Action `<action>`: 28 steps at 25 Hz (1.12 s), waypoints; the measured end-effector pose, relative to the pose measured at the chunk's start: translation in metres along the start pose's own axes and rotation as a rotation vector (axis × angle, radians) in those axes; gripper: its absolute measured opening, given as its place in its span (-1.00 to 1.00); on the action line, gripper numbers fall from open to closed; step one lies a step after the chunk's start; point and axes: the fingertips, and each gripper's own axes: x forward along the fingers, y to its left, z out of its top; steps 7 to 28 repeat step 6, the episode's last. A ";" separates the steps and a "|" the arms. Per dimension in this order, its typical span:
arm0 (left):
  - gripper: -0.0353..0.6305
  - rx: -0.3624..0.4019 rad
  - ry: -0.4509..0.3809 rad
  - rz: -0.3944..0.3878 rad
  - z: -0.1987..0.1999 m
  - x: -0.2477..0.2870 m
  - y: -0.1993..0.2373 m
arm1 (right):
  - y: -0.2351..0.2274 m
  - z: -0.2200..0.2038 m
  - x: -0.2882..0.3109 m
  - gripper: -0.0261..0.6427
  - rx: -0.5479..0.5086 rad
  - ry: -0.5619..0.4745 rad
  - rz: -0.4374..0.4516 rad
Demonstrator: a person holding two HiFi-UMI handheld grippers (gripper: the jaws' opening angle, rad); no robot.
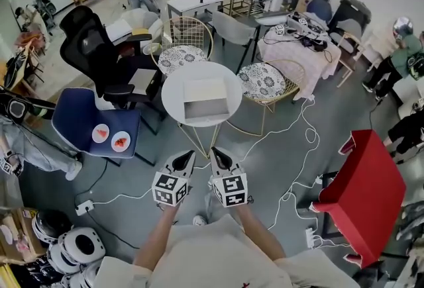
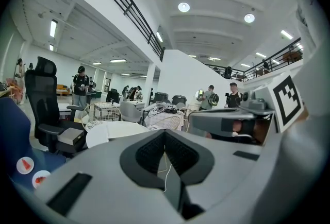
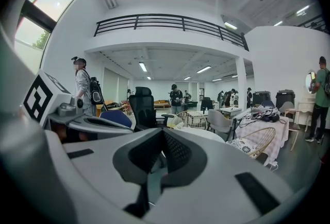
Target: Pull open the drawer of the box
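Observation:
A white box (image 1: 205, 91) lies on the small round white table (image 1: 173, 98), its drawer (image 1: 206, 110) drawn out toward me and showing an empty inside. Both grippers hover side by side in front of my body, short of the table's near edge and touching nothing. My left gripper (image 1: 187, 155) (image 2: 165, 133) has its dark pads together with nothing between them. My right gripper (image 1: 216, 153) (image 3: 163, 133) is likewise shut and empty. From the gripper views the table (image 2: 111, 130) (image 3: 206, 133) shows just beyond the jaw tips; the box is hardly visible there.
A black office chair (image 1: 99, 55) and a blue chair with two small plates (image 1: 93, 124) stand left of the table. Two wire chairs with patterned cushions (image 1: 182, 55) (image 1: 265, 78) sit behind it. White cables (image 1: 298, 141) run over the floor; a red stand (image 1: 364, 187) is at right.

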 end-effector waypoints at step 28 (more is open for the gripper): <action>-0.86 -0.001 0.006 -0.009 0.004 0.003 0.004 | 0.000 0.006 0.006 -0.88 -0.004 -0.003 0.000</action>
